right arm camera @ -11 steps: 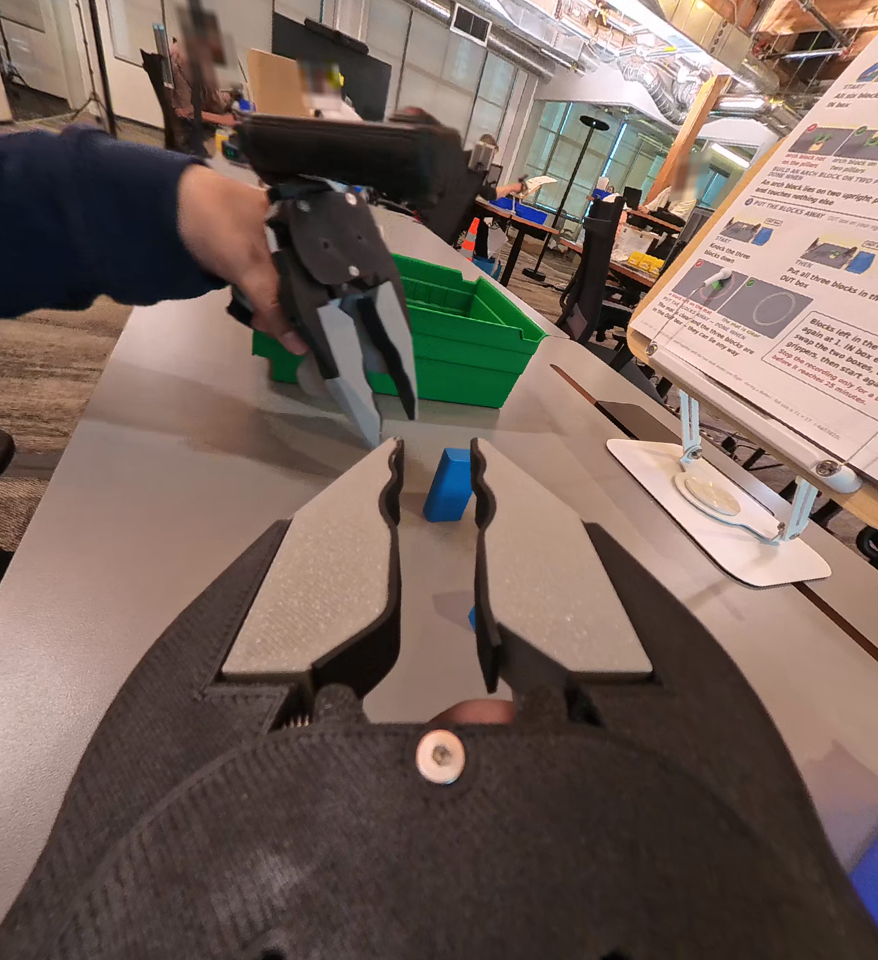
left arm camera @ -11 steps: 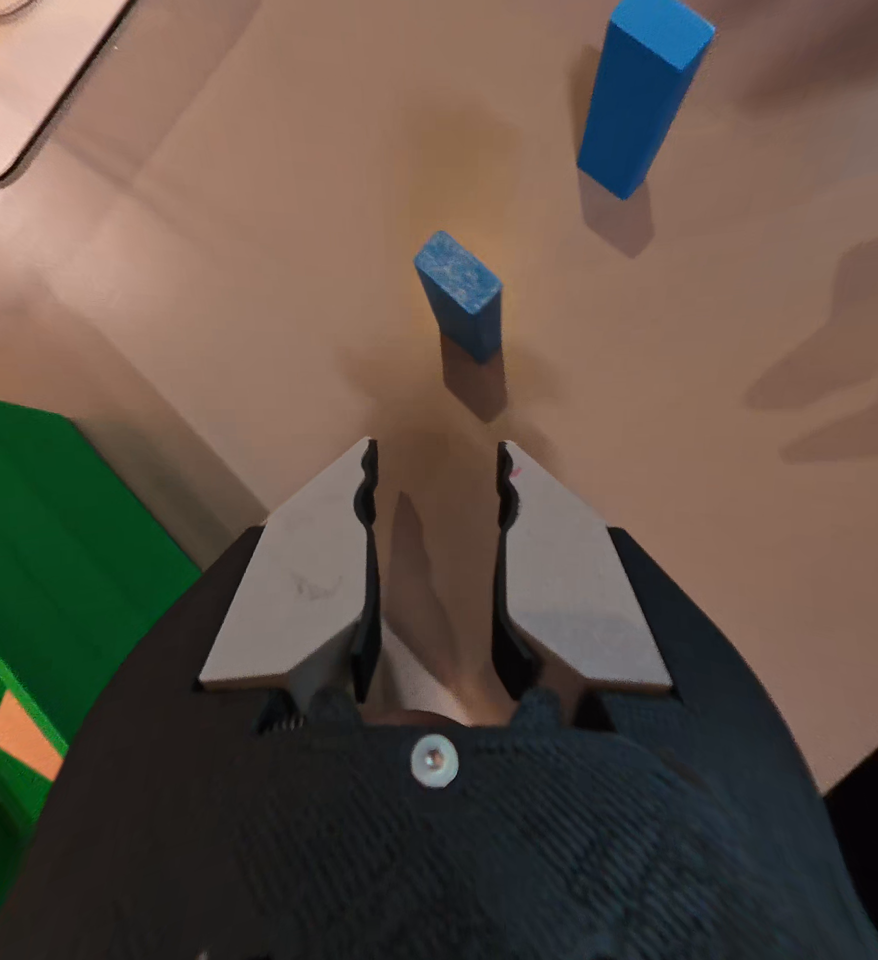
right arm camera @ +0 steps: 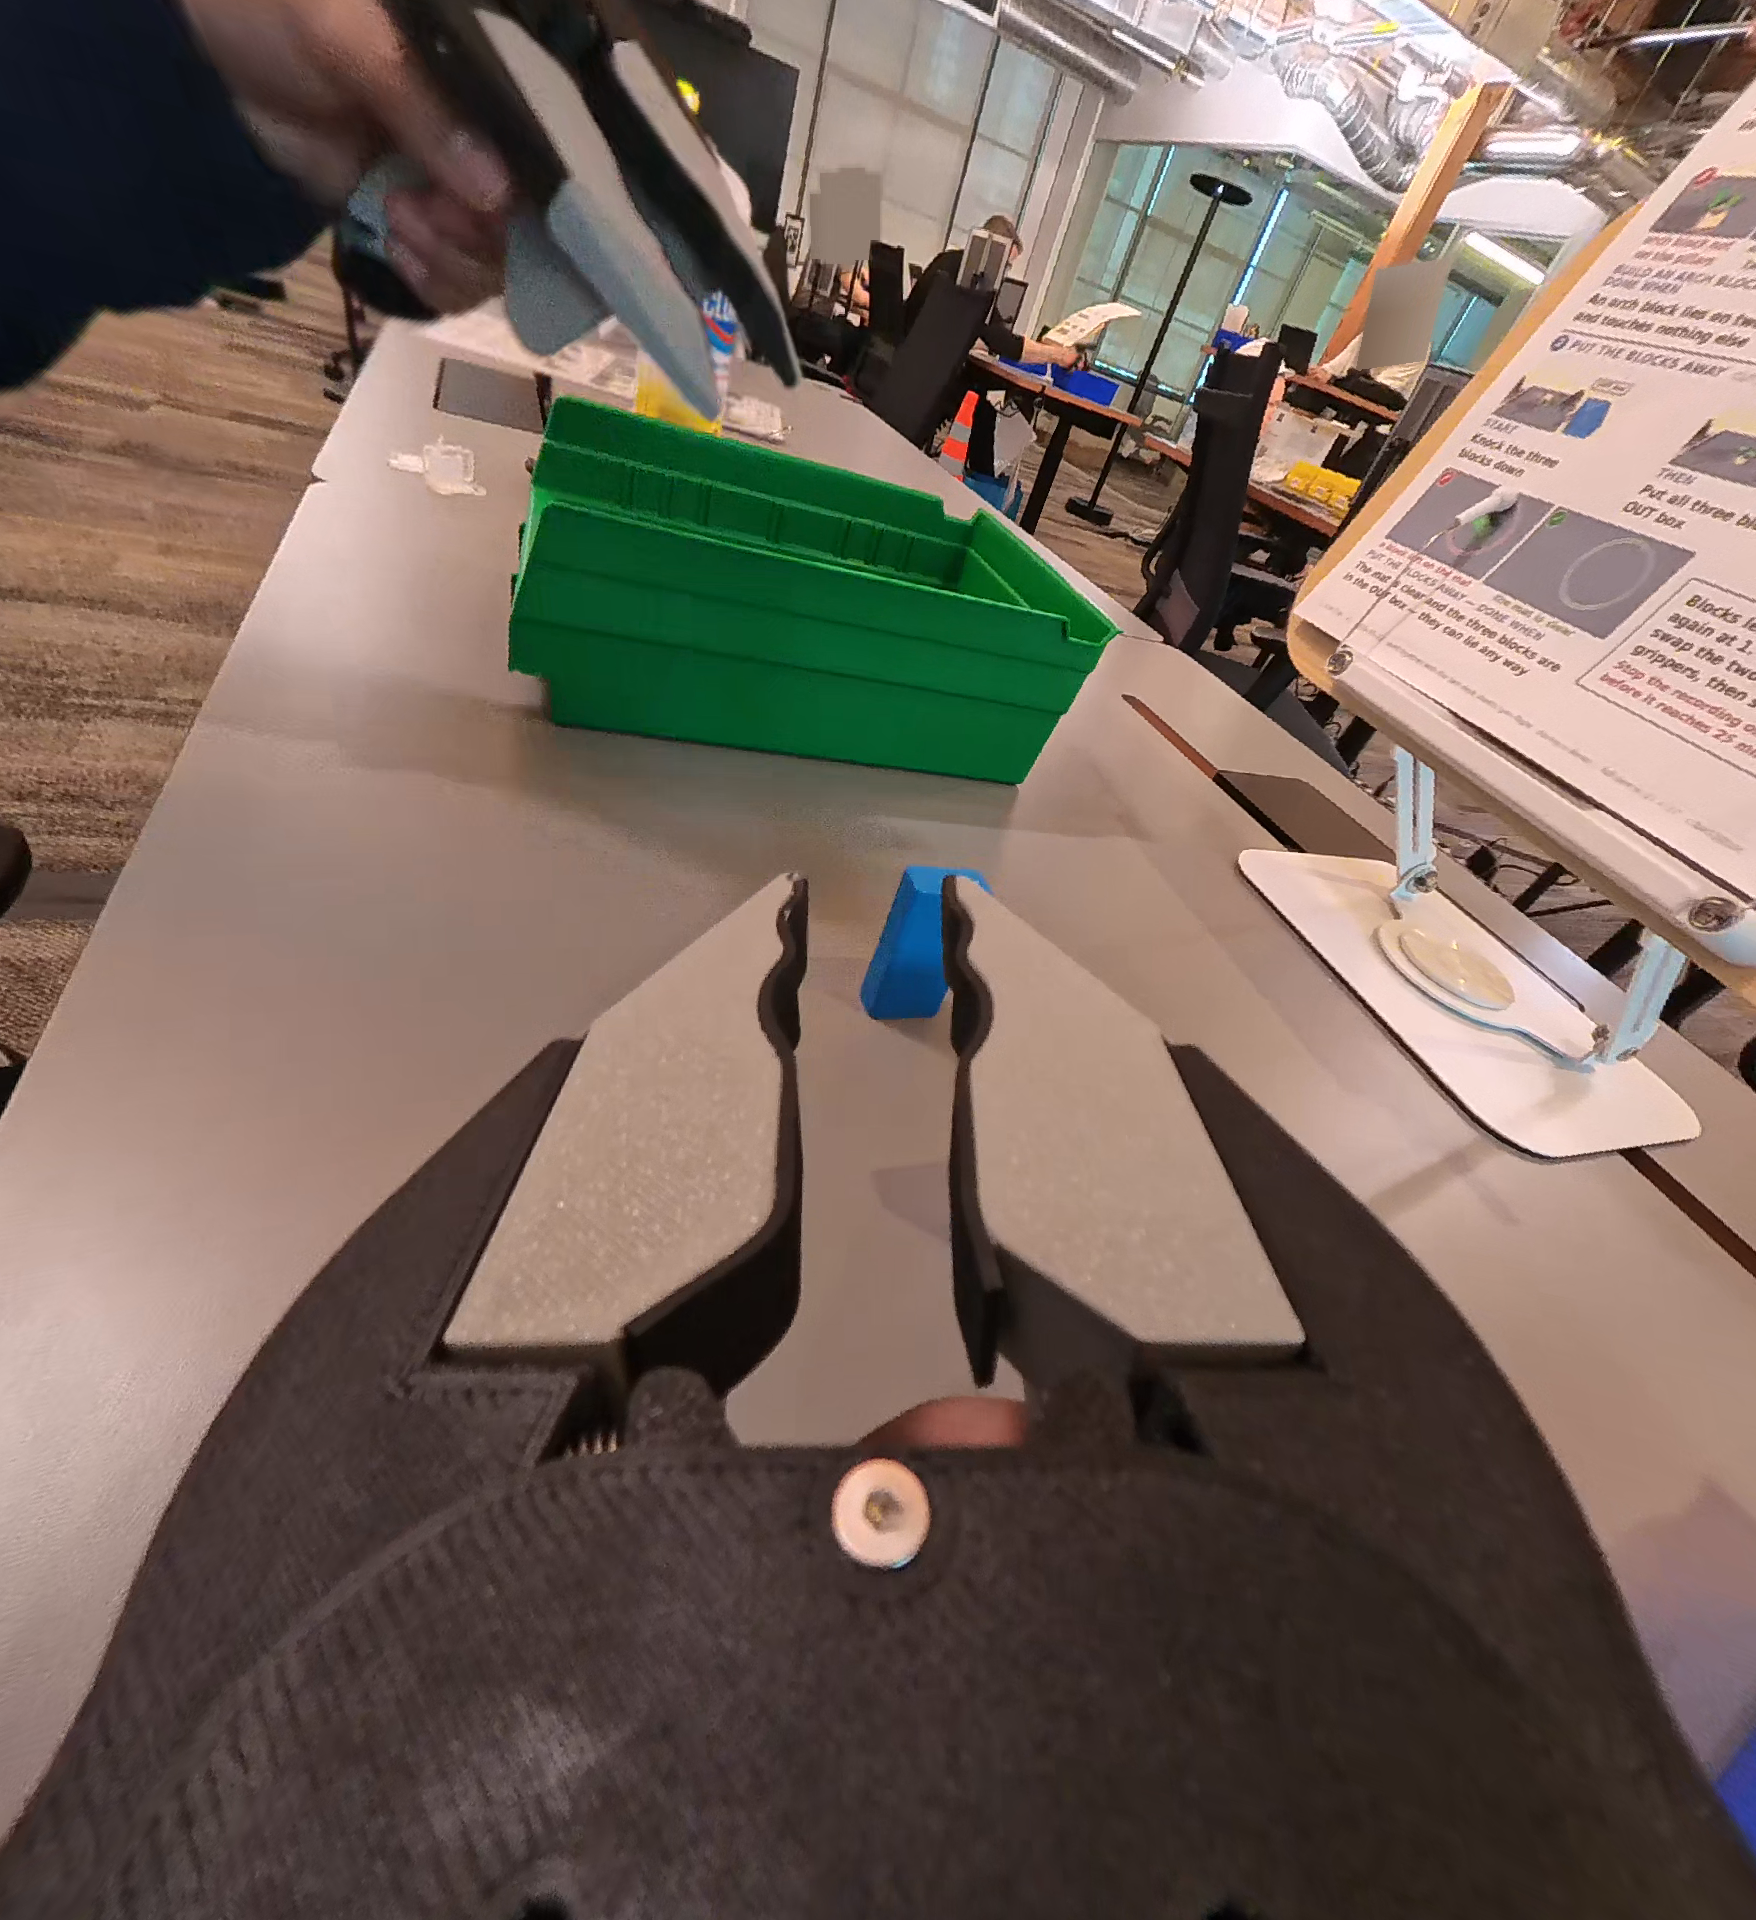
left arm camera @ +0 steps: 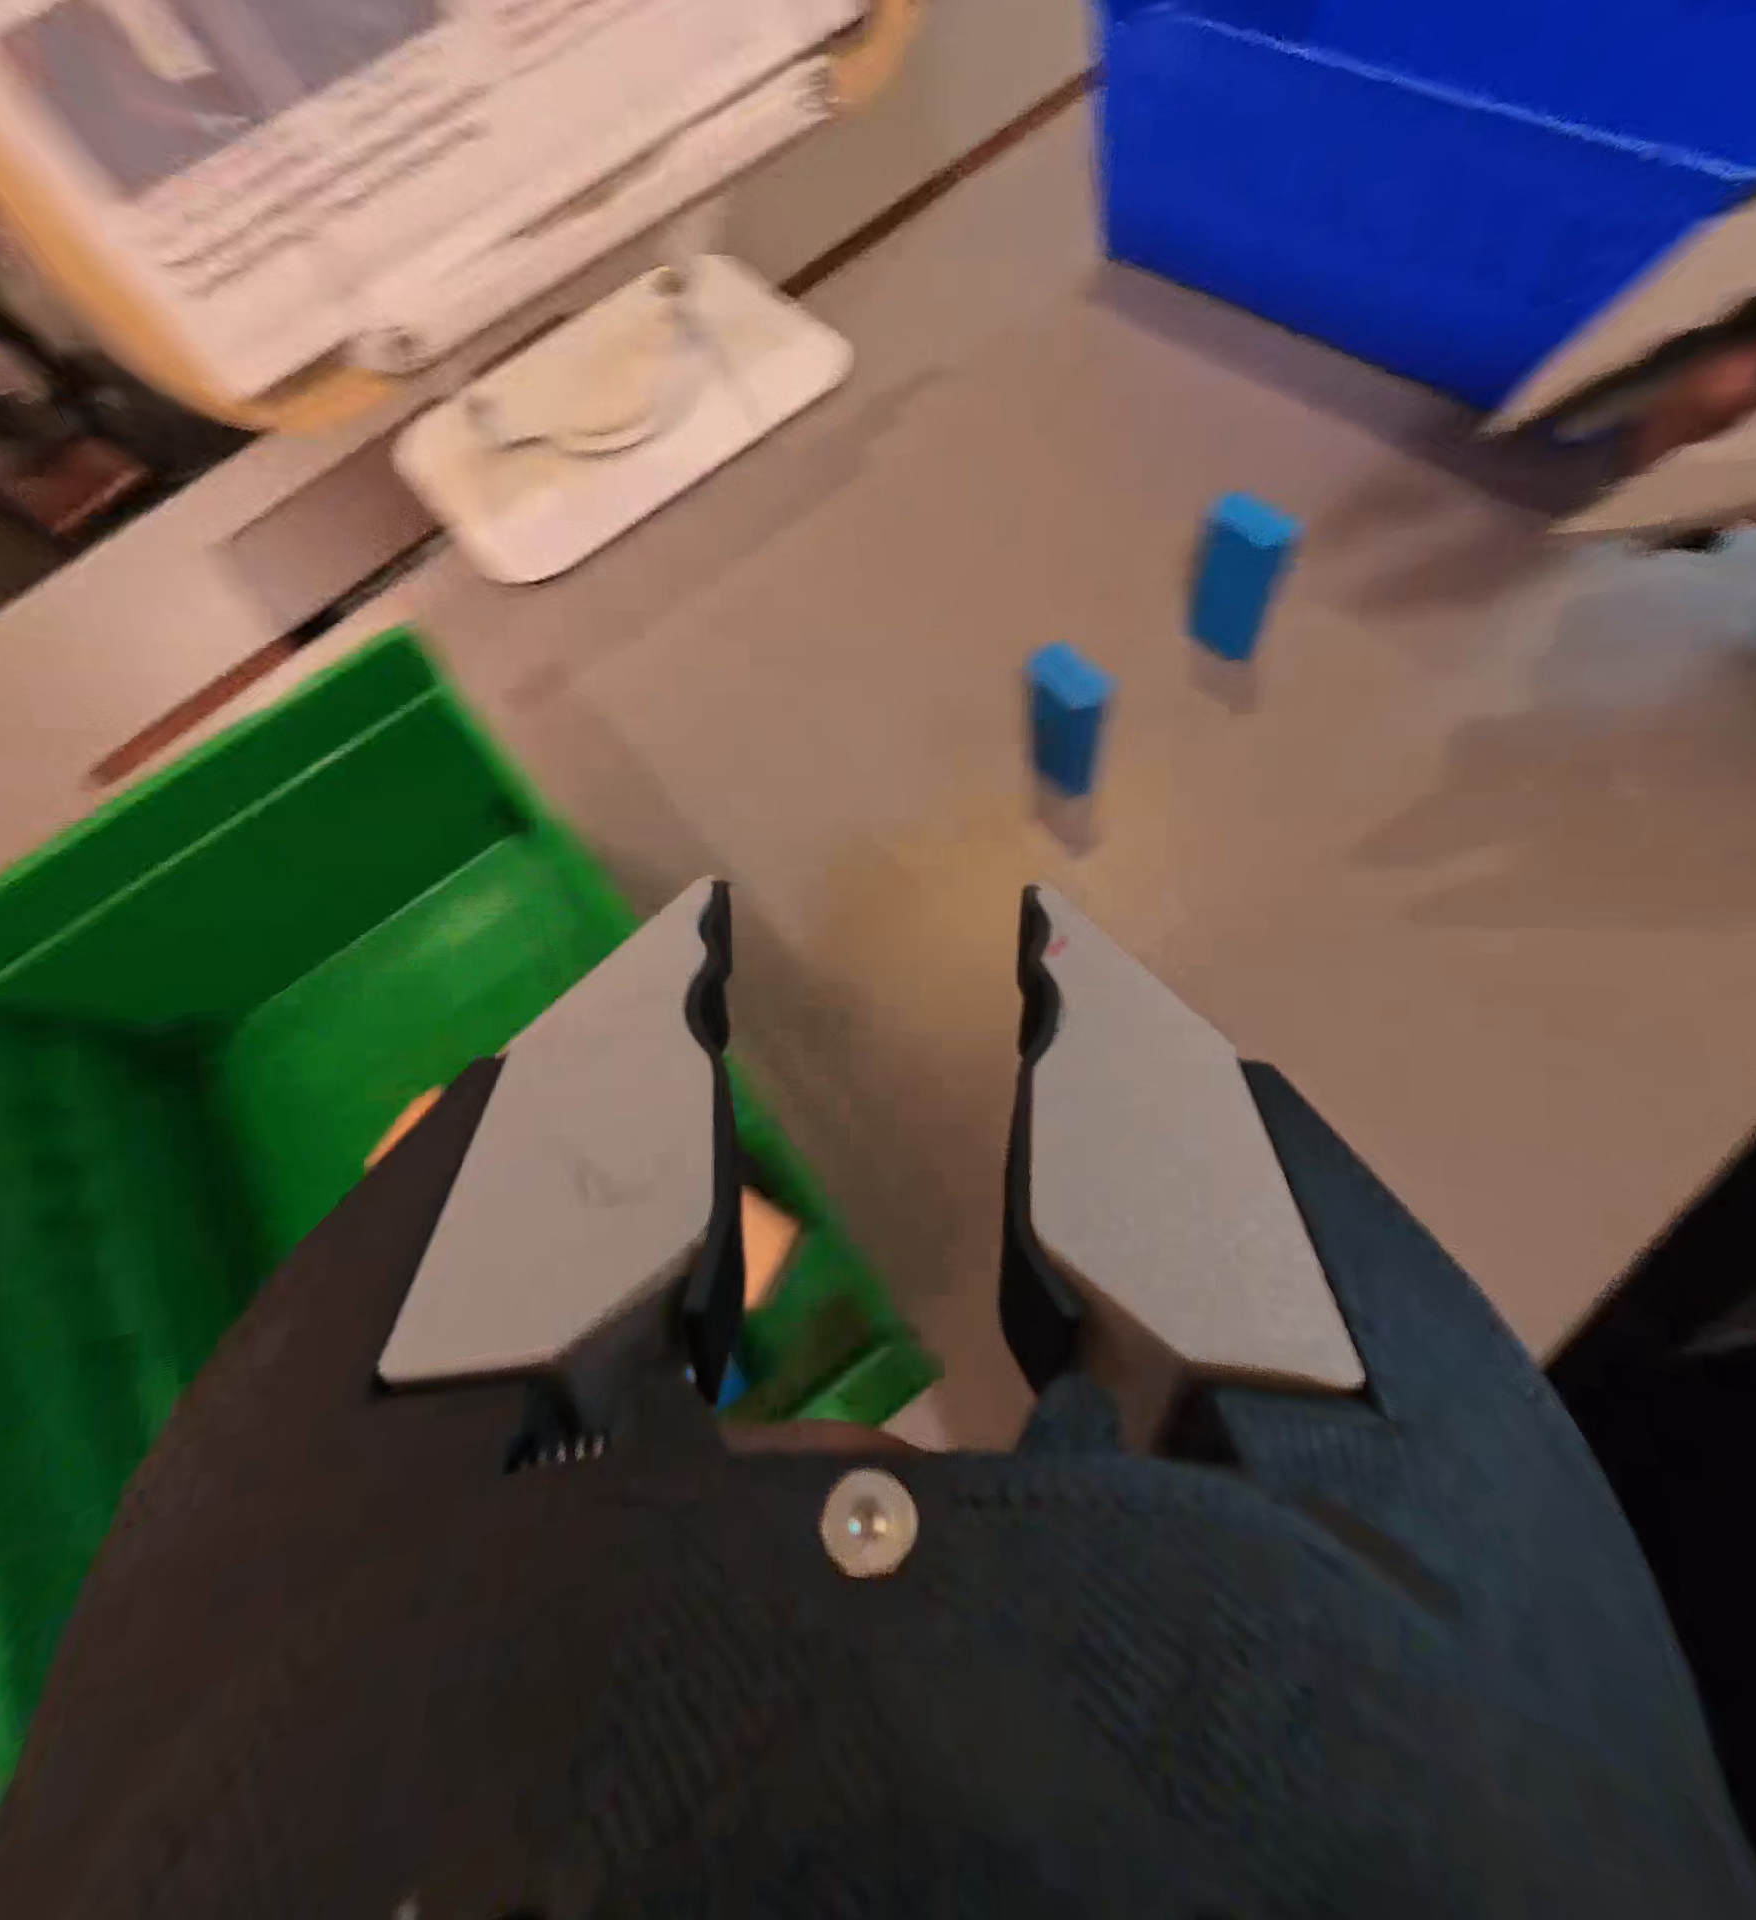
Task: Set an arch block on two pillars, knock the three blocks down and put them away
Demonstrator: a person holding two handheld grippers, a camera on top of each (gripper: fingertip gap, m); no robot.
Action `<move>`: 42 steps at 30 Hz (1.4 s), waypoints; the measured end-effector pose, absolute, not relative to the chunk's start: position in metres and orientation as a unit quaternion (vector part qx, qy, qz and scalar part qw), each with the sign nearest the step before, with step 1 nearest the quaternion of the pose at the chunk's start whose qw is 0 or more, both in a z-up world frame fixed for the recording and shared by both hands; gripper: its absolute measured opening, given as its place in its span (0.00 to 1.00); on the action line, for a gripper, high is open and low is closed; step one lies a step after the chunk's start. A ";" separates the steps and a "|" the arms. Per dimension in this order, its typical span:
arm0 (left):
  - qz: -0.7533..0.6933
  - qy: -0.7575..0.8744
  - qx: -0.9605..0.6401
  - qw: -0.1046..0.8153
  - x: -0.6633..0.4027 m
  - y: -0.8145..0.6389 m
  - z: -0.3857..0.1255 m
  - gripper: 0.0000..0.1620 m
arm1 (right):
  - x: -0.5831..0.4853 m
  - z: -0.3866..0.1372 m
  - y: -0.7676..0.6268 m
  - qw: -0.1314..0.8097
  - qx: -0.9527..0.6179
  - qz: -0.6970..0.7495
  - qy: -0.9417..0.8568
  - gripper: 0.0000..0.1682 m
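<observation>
On the grey bench (right arm camera: 334, 935) the build is only getting started, going by what's showing. Biggest stuff first: one green bin (right arm camera: 791, 644) is sitting on the far side, one blue bin (left arm camera: 1425, 197) is standing close to the right claw (right arm camera: 874, 904), and one instruction board on a white stand (right arm camera: 1456, 997) is off to the side. Then two blue pillars are standing upright and a bit apart, the near one (left arm camera: 1069, 717) and the farther one (left arm camera: 1243, 587). No arch block is showing anywhere, so capping, knocking down and putting away all look like they're left to do. Left claw (left arm camera: 874, 909) is hanging above the green bin's edge, jaws wide and holding nothing. Right claw is hovering low over the bench with a narrower gap, also empty.
</observation>
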State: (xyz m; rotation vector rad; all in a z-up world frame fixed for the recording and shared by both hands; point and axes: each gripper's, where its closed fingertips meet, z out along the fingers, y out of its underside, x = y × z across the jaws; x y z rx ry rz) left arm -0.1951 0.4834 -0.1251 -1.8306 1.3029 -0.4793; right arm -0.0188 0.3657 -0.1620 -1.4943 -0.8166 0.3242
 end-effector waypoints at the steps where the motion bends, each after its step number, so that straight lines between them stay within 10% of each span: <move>1: -0.170 0.504 -0.745 0.403 -0.213 0.502 -0.127 0.33 | -0.019 -0.163 0.366 0.646 -0.658 0.142 -0.360 0.13; 14: -0.136 0.326 -0.904 0.241 -0.283 0.613 -0.259 0.34 | -0.021 -0.172 0.368 0.634 -0.668 0.138 -0.364 0.14; 27: -0.109 0.365 -0.913 0.143 -0.291 0.607 -0.278 0.26 | -0.029 -0.172 0.364 0.629 -0.663 0.134 -0.382 0.14; 42: -0.020 0.711 -0.625 0.321 -0.169 0.514 -0.138 0.20 | -0.036 -0.171 0.360 0.625 -0.660 0.161 -0.385 0.17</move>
